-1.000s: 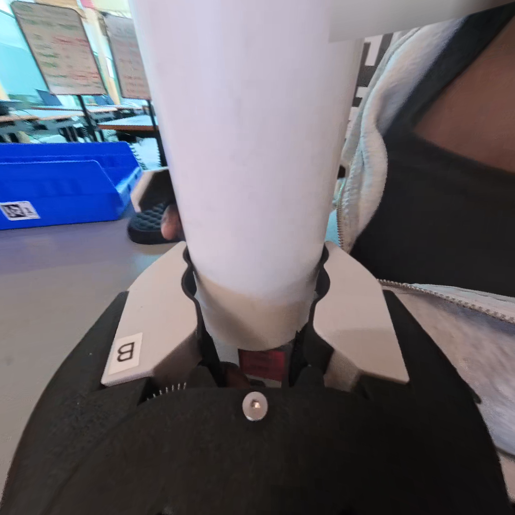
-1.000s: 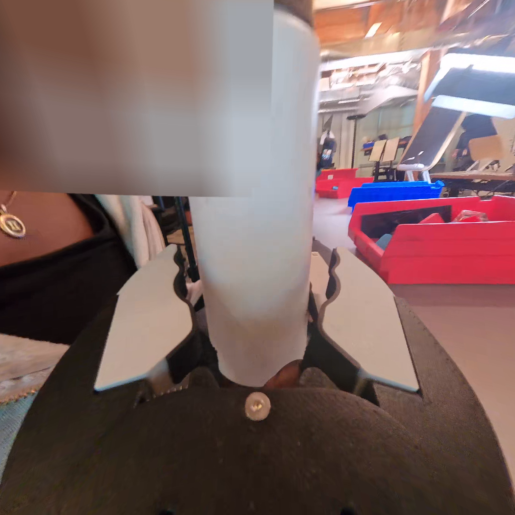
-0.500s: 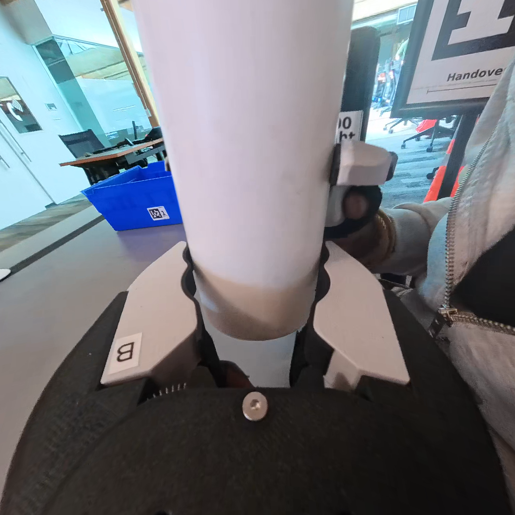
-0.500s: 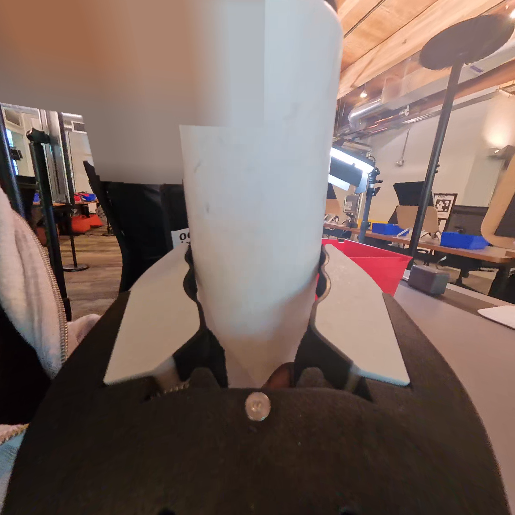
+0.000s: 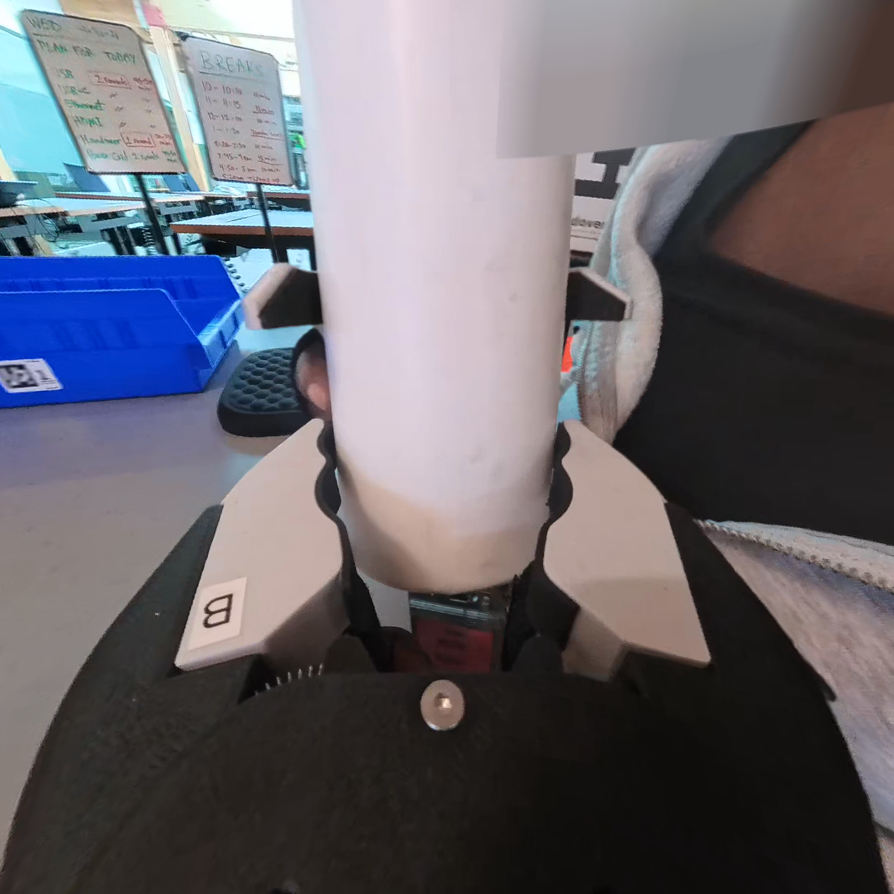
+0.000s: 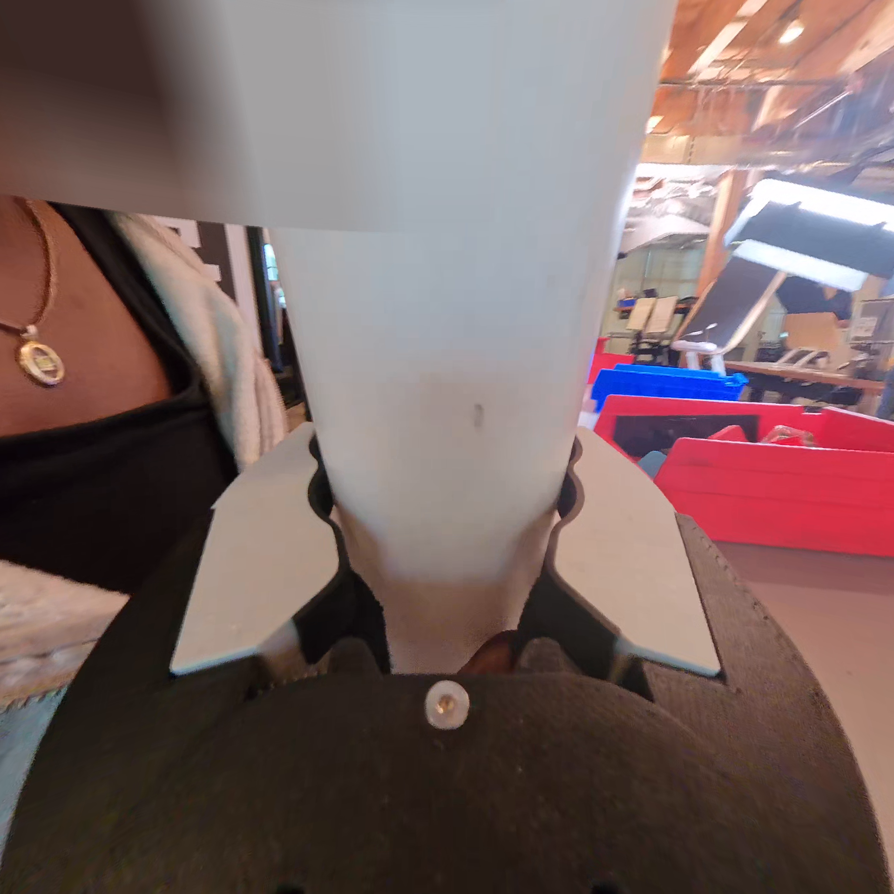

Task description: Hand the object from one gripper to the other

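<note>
A white cylinder (image 5: 440,314) stands upright between both tools: the left hand-held gripper (image 5: 442,488) clamps its lower end, while the right hand-held gripper (image 6: 445,488) is closed on it too. Behind, a blue bin (image 5: 111,329) sits on the grey table (image 5: 96,493).

The upper end of the white tube (image 5: 435,300) was cut off by the top edge ahead of the left gripper (image 5: 441,484), and likewise ahead of the right gripper (image 6: 442,484). Most of the far gripper's fingers (image 5: 283,302) was hidden behind the tube. The contents of the red bin (image 6: 774,488), right of the right gripper, could not be made out.
</note>
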### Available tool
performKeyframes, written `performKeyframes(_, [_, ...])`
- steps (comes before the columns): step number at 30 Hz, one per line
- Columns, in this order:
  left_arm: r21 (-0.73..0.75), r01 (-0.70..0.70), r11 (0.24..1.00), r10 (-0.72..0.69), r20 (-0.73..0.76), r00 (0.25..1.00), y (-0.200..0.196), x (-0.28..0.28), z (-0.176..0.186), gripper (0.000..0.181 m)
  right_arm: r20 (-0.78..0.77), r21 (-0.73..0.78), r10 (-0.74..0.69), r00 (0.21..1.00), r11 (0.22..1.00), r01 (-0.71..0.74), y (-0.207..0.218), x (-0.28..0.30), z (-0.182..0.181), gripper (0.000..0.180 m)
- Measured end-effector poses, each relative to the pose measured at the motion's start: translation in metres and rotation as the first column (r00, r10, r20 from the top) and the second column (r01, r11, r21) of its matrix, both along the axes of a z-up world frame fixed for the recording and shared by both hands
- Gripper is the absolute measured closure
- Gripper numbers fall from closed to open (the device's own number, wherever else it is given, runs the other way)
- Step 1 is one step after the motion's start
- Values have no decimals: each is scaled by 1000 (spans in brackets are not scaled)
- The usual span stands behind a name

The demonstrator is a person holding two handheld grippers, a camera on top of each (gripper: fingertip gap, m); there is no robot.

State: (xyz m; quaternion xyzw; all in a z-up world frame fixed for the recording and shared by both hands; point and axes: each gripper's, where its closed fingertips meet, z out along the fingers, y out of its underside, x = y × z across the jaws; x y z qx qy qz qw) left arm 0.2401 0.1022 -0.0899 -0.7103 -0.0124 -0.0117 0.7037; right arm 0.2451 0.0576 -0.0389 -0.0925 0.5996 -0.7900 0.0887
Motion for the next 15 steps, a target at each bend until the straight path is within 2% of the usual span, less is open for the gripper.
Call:
performKeyframes(5, [14, -206, 978, 207, -53, 977, -5, -29, 3, 90, -96, -75, -297, 950, 954, 291, -1, -24, 7, 86])
performKeyframes(8, [-1, -263, 965, 260, -139, 956, -4, -32, 3, 90, -120, -104, -381, 917, 923, 370, -4, -26, 12, 85])
performKeyframes(10, [-5, -263, 965, 258, -162, 952, -8, -31, 3, 92, -129, -79, -358, 925, 933, 351, -7, -24, 10, 86])
performKeyframes(12, [17, -192, 981, 192, -129, 973, -10, -22, 6, 92, -132, -59, -274, 953, 962, 268, -5, -18, 9, 89])
performKeyframes(15, [82, -48, 995, 52, -39, 998, -12, -5, 14, 95, -24, -46, -125, 992, 991, 124, 1, -12, 9, 76])
